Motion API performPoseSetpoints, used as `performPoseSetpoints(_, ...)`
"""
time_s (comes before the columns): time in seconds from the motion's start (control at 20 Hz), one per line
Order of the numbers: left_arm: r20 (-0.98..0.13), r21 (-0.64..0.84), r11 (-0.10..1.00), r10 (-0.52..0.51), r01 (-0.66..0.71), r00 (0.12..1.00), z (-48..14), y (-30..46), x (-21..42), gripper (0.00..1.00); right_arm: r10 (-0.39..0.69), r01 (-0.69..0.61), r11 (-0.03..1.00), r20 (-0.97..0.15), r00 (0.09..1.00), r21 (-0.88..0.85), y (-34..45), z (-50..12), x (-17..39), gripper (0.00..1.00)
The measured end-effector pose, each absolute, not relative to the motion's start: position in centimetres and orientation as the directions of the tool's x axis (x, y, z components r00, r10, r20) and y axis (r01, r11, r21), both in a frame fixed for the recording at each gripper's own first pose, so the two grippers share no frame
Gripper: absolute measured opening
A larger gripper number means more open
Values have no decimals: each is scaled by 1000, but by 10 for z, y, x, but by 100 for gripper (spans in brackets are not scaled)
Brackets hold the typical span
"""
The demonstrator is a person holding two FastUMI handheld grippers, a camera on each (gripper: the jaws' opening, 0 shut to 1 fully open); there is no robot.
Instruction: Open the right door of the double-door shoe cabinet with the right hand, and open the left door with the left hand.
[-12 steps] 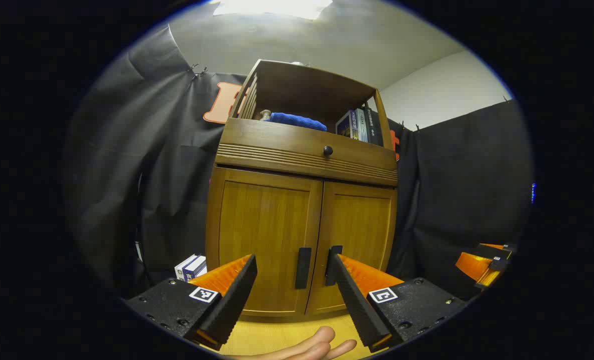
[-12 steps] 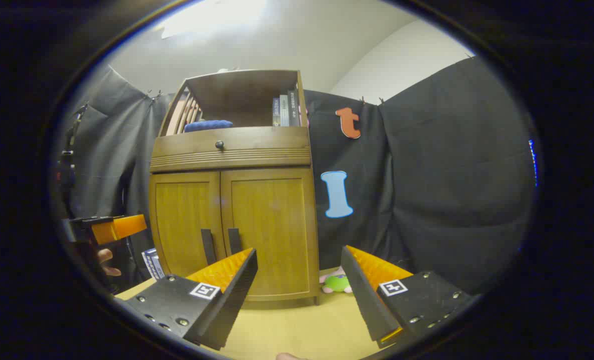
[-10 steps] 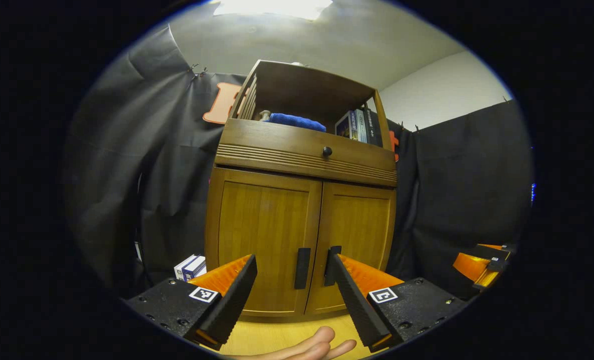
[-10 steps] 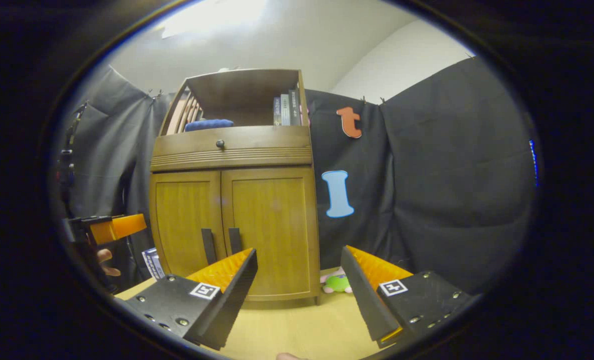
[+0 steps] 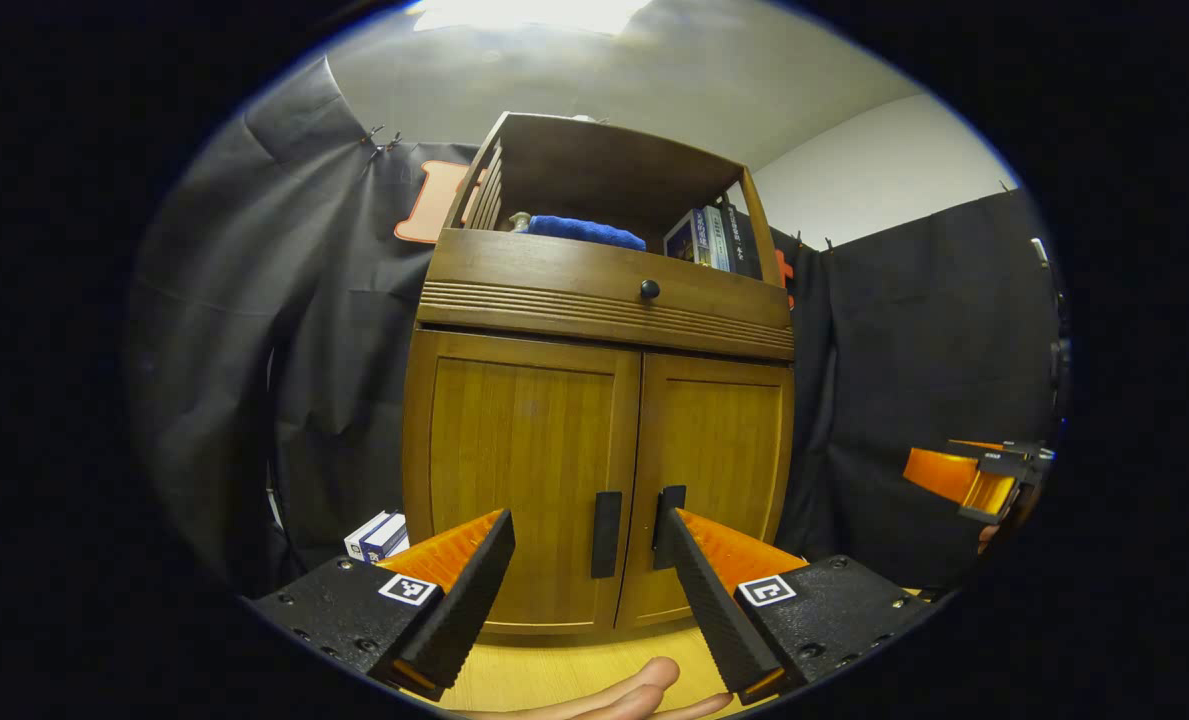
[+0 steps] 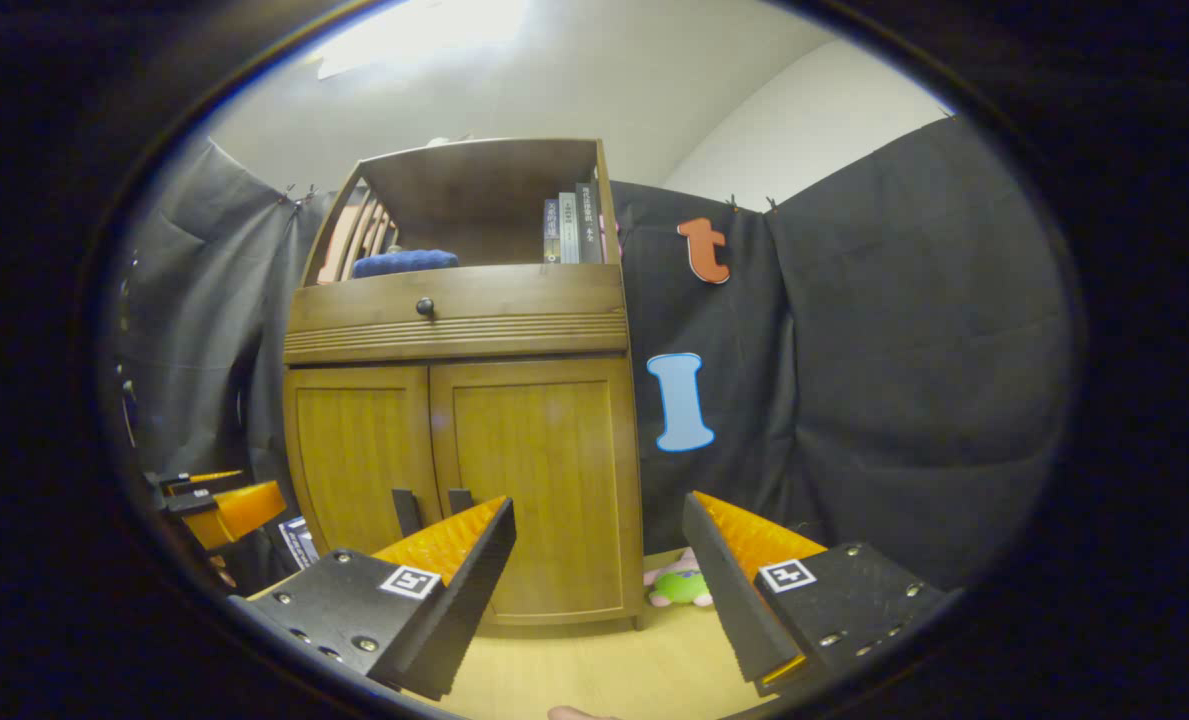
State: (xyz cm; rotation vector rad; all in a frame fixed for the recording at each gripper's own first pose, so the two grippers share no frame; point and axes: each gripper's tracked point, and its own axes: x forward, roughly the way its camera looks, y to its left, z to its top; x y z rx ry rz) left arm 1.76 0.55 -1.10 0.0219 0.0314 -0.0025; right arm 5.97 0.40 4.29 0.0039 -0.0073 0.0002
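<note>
Both doors of the shoe cabinet look shut; the left gripper and right gripper hang spread apart before it; next, I'd say, the right must close in on the right door's handle.

You get a bright ceiling light blown out to glare at twelve o'clock in both views. The shoe cabinet is evenly lit and sharp. Fisheye bending curves its edges, and brightness falls off toward the rim at three and nine o'clock.
</note>
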Motion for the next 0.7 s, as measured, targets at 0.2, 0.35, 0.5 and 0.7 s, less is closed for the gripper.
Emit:
performPoseSetpoints(0.2, -59, 29, 1000, 10, -9, 998, -17, 16, 28, 94, 20, -20, 1000, 3, 1000, -12, 18, 52, 104, 100)
performPoseSetpoints(0.35, -67, 43, 999, 22, -19, 997, -19, 25, 33, 94, 68, -68, 998, 2, 998, 17, 35, 52, 142, 100)
performPoseSetpoints(0.5, -49, 62, 998, 28, -25, 998, -14, 32, 34, 94, 119, -119, 993, -22, 993, -21, 59, 36, 172, 100)
performPoseSetpoints(0.7, -34, 76, 996, 42, -40, 999, -11, 43, 31, 94, 198, -199, 980, -97, 975, 6, 106, -4, 199, 100)
